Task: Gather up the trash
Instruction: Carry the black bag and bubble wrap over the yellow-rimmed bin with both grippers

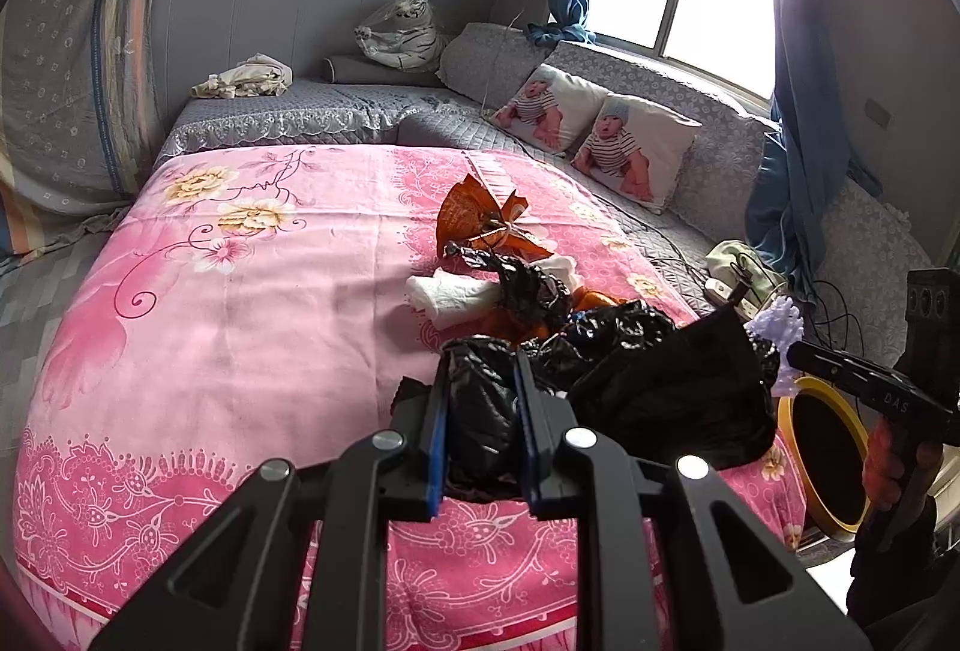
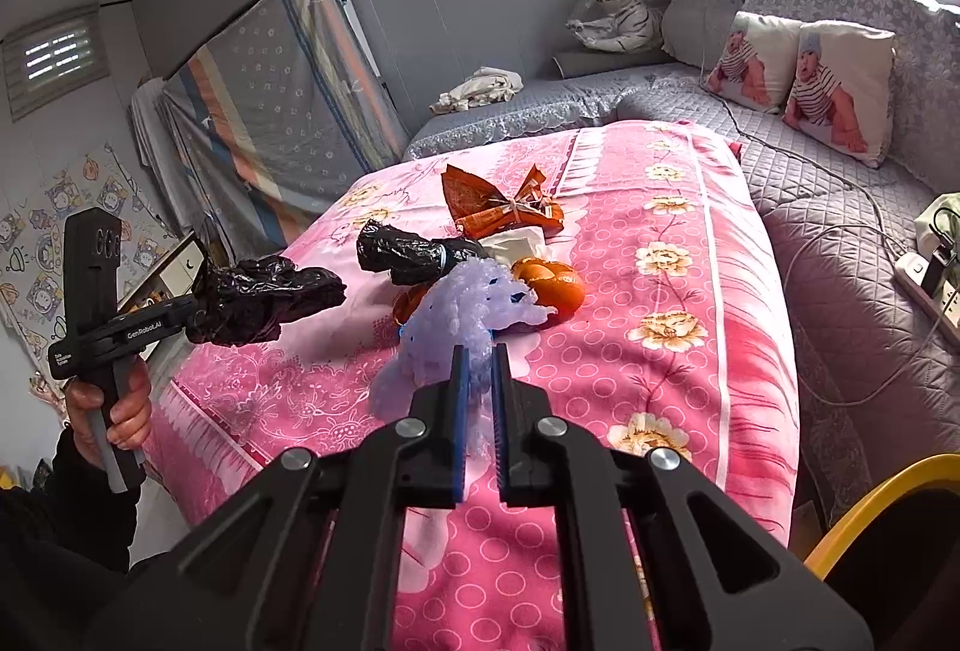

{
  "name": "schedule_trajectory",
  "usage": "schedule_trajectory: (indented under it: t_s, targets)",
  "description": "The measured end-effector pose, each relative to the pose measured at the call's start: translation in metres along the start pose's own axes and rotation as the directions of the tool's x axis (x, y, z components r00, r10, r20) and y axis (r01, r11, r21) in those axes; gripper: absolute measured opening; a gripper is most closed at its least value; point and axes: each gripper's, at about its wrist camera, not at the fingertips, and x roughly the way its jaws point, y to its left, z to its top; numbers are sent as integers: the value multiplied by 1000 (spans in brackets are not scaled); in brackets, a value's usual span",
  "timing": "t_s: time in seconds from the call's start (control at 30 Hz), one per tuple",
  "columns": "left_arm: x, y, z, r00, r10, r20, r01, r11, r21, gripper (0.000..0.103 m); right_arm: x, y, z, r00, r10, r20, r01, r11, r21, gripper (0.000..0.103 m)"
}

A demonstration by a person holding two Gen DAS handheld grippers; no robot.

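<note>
**Both grippers loaded with soft trash; bin at bed edge**

Left gripper (image 1: 480, 411): jaws nearly closed, pinching a crumpled black plastic bag (image 1: 600, 387). The bag hangs clear of the bed in the right wrist view, bunched at the jaws, the rest loose. Judged very light, limp and slippery; film could slide out if the pinch slackens. Best hold is on a gathered wad, as here, not a single layer.

Right gripper (image 2: 478, 381): jaws fully closed on a pale purple bubbly plastic scrap (image 2: 462, 315). It looks airy, springy and near weightless; a hold on its thin tail seems adequate, though the scrap may flap.

Remaining trash on the pink bedspread (image 2: 690, 291), right wrist view:
- second black bag (image 2: 414, 249), at 11 o'clock from the purple scrap, lying flat; soft, same handling.
- orange wrapper (image 2: 498, 204), tied at the middle, at 12 o'clock; crinkly, stiffer; the knot looks like the firmest place to take.
- orange peel or fruit (image 2: 555, 282), at 1 o'clock; partly hidden, cannot tell which.
- white rolled paper (image 1: 456, 291), beside the black bag; soft, crushable.

Surroundings: yellow-rimmed bin (image 1: 822, 447) sits off the bed's edge, at 3 o'clock from the left gripper. Nothing seems to block the way to it. Power strip (image 2: 927, 285) and cable (image 2: 798, 159) lie on the grey quilt at 2 o'clock, well apart from the trash.
</note>
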Motion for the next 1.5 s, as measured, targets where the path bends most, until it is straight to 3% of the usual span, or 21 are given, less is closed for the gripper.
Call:
schedule_trajectory:
  t_s: [0.37,0.63,0.83,1.07,1.5]
  targets:
    - [-7,-35,9,999,-44,24,43,998,41,17,-20,-13,5,998,-50,48,49,998,26,6]
    - [-5,-79,21,990,-134,41,128,985,114,18,-56,-39,7,984,-141,109,133,988,79,6]
    - [1,-121,30,977,-212,34,202,961,190,17,-83,-61,5,967,-211,146,193,973,127,6]
    - [10,-165,34,958,-287,14,274,926,259,18,-115,-83,2,936,-298,187,268,948,173,6]
    - [21,-238,30,917,-396,-41,384,853,353,18,-175,-117,-15,850,-459,259,387,877,283,6]
